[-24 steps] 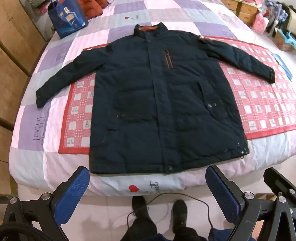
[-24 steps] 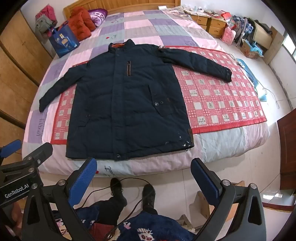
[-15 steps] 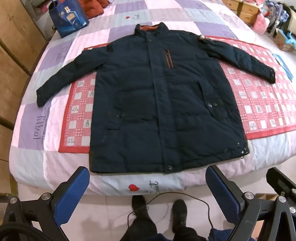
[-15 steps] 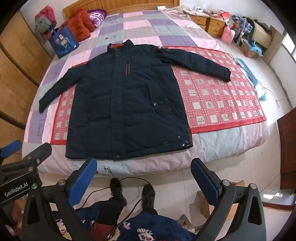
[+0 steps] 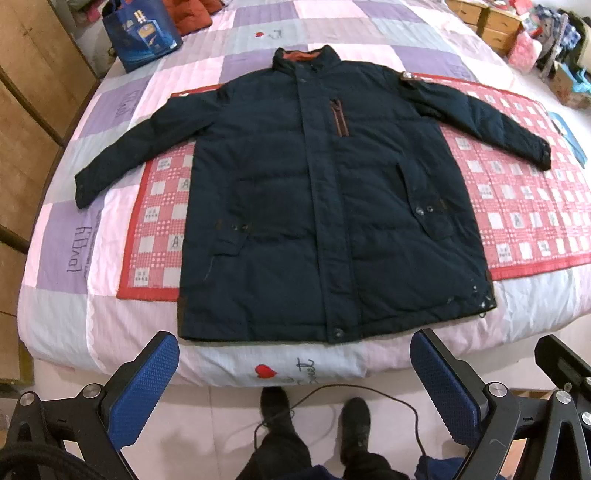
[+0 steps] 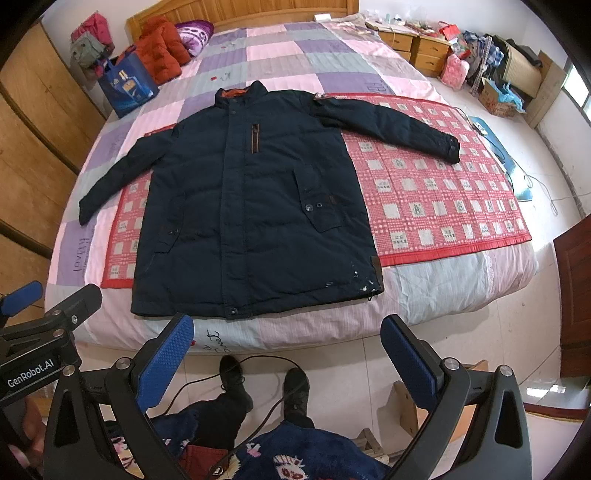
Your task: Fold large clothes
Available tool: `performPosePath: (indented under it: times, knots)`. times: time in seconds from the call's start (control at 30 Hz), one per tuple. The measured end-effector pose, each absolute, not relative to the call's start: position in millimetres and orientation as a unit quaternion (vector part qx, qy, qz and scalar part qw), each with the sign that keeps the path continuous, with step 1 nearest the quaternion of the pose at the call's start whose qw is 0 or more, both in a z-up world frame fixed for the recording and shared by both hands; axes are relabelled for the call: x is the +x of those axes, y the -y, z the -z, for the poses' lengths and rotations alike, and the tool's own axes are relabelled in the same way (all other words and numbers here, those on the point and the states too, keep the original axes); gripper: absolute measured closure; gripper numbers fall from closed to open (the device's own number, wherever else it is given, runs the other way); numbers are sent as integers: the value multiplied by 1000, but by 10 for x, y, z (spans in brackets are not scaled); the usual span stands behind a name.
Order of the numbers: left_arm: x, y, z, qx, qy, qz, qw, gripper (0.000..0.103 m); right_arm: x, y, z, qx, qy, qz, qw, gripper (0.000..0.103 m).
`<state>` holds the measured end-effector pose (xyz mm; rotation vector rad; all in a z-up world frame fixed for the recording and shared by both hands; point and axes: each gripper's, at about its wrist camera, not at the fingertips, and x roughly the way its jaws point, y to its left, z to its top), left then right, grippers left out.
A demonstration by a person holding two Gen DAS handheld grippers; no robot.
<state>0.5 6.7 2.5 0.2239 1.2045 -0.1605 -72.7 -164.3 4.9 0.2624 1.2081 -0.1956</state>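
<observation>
A large dark navy padded jacket (image 5: 325,206) lies flat and face up on the bed, zipped, collar at the far end, both sleeves spread outward. It also shows in the right wrist view (image 6: 251,206). Its hem lies near the bed's front edge. My left gripper (image 5: 295,369) is open and empty, held above the floor just short of the hem. My right gripper (image 6: 288,354) is open and empty too, in front of the bed edge. The left gripper's body (image 6: 48,332) shows at the left of the right wrist view.
A red checked mat (image 5: 517,206) lies under the jacket on the patchwork quilt (image 5: 66,236). A blue bag (image 5: 142,31) and red clothes (image 6: 162,51) sit at the bed's far left. A cable (image 5: 369,391) and the person's feet are on the floor. Wooden wardrobe stands left, cluttered drawers far right.
Both grippers have shifted very slightly toward the bed. The jacket has not moved and both grippers remain open.
</observation>
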Motion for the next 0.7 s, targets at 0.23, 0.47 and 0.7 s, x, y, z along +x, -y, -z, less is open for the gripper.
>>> performPosePath:
  times: [0.23,0.47,0.7]
  knots:
    - [-71,-47,-54,95,-561,67,820,0,-726,1670,-71,124,-564,92,812,0]
    - [-88,-38,-82,90,-559,63,822,0,-779,1689,-91,122,-562,90,813,0]
    - [-116,-20,-124,83,-556,57,825,0,-796,1706,-84,123,-558,90,815,0]
